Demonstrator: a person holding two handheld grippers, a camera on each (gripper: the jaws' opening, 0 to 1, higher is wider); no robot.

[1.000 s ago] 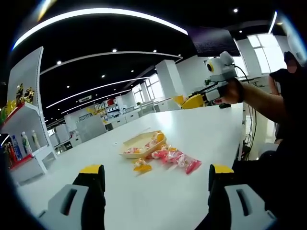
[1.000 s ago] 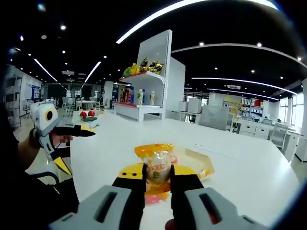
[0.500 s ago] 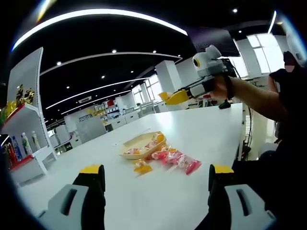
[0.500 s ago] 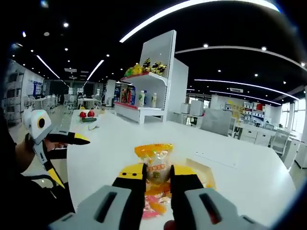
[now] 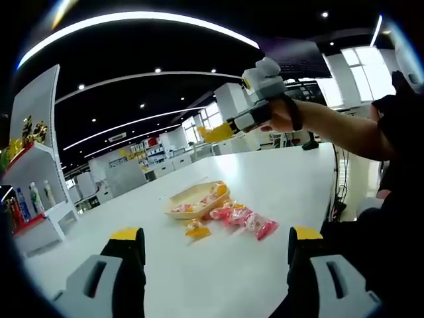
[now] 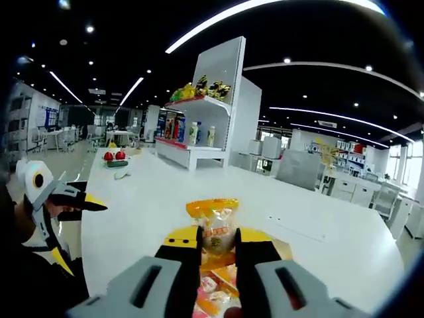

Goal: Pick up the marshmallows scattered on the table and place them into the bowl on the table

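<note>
A shallow tan bowl with a few marshmallow packets in it sits mid-table in the left gripper view. Pink packets and an orange one lie beside it. My left gripper is low over the table, short of them, its jaws wide open and bare. My right gripper hangs in the air above and behind the bowl, held by a hand. In the right gripper view, my right gripper is shut on an orange-yellow marshmallow packet. More packets show below between its jaws.
A white display shelf with bottles and yellow goods stands beyond the table. Red items sit at the table's far corner. The left gripper shows at the left of the right gripper view. The person's dark sleeve is on the right.
The right gripper has carried its packet leftward in the left gripper view, toward the space above the bowl. The left gripper has stayed put and open.
</note>
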